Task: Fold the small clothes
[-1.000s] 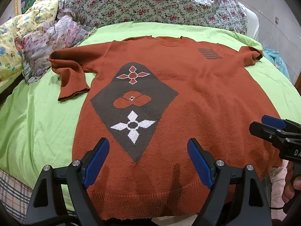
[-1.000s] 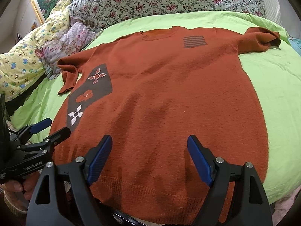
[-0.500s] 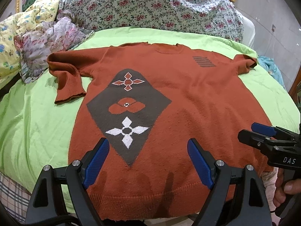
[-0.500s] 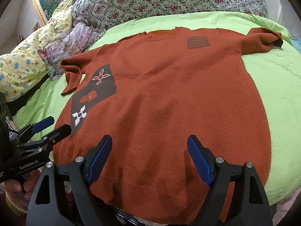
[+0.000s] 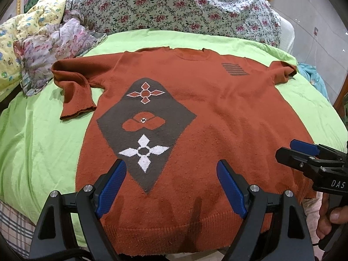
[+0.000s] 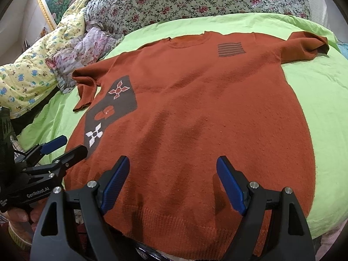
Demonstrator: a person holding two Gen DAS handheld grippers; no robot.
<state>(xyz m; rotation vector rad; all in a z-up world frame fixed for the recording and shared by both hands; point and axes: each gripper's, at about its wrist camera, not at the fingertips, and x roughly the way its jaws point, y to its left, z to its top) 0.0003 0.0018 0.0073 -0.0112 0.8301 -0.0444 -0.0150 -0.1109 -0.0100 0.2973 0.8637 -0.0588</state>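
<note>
My left gripper (image 5: pixel 171 183): jaws wide apart, holding nothing, poised over the lower front of the sweater, near its hem. My right gripper (image 6: pixel 173 182): jaws likewise spread, empty, over the lower middle of the same garment. Each tool shows in the other's view, at the side, with a hand (image 5: pixel 328 219) on its grip.

Rust-orange sweater (image 5: pixel 217 113): I see it spread flat, front up, on the green sheet (image 5: pixel 39 143), neckline away from me, hem at the near edge of the bed. Dark diamond panel (image 5: pixel 148 126) with flower motifs on its left half; small striped patch (image 5: pixel 235 69) near the right shoulder. Left sleeve (image 5: pixel 74 93) bent down beside the body; right sleeve (image 6: pixel 308 45) stretched outward.

Floral quilt (image 5: pixel 174 6) heaped beyond the neckline. Crumpled pastel cloth (image 5: pixel 52 50) and yellow printed quilt (image 6: pixel 26 76) at the far left.
</note>
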